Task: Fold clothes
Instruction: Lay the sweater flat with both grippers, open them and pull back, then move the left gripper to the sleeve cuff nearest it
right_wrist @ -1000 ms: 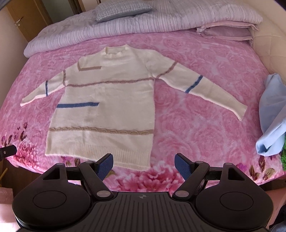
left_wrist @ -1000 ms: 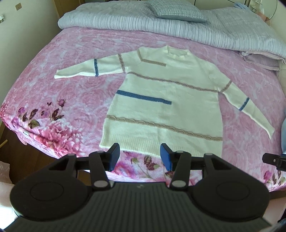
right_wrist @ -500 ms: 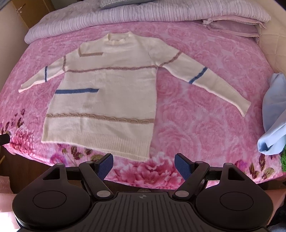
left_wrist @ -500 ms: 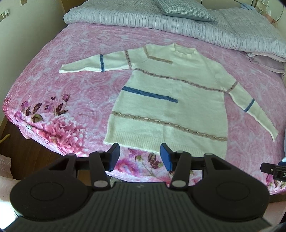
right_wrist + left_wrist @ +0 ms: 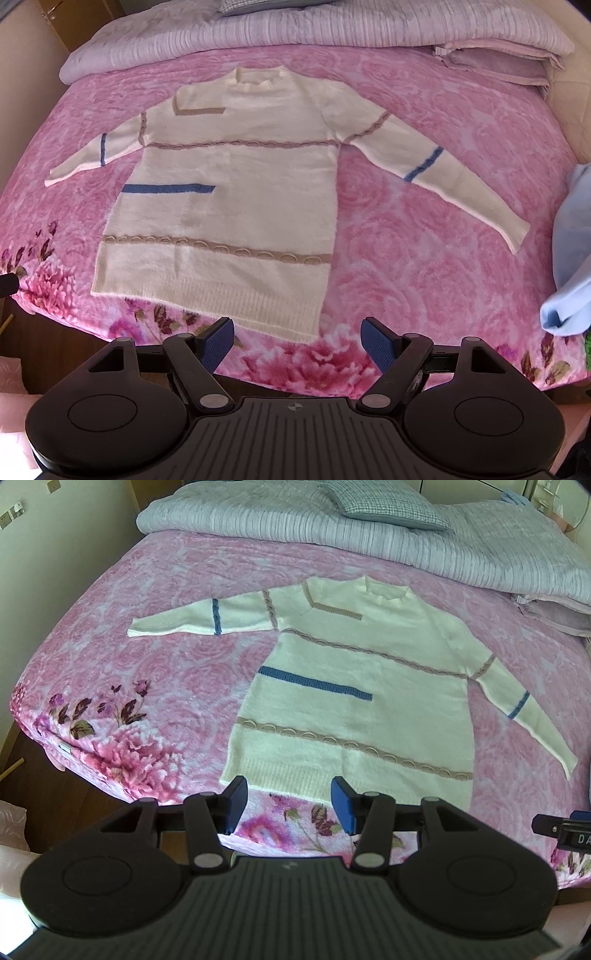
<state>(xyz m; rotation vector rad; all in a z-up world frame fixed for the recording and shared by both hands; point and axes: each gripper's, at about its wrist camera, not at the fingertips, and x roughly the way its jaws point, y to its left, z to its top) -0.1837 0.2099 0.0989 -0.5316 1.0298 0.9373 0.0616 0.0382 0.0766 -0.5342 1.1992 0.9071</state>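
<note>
A cream knitted sweater (image 5: 362, 701) with tan and blue stripes lies flat, front up, on the pink floral bed (image 5: 166, 686), both sleeves spread out. It also shows in the right wrist view (image 5: 236, 206). My left gripper (image 5: 288, 801) is open and empty, just before the hem near the bed's front edge. My right gripper (image 5: 297, 341) is open and empty, just before the hem's right corner. Neither touches the sweater.
A grey-lilac striped quilt (image 5: 406, 535) with a checked pillow (image 5: 391, 502) lies across the head of the bed. Folded pink linens (image 5: 498, 62) sit at the far right. A light blue garment (image 5: 569, 258) is heaped at the right edge. The wooden floor (image 5: 48, 794) shows at left.
Both grippers have moved forward towards the bed, so the sweater's hem is now nearer the fingertips. Both stay open. The sweater has not moved.
</note>
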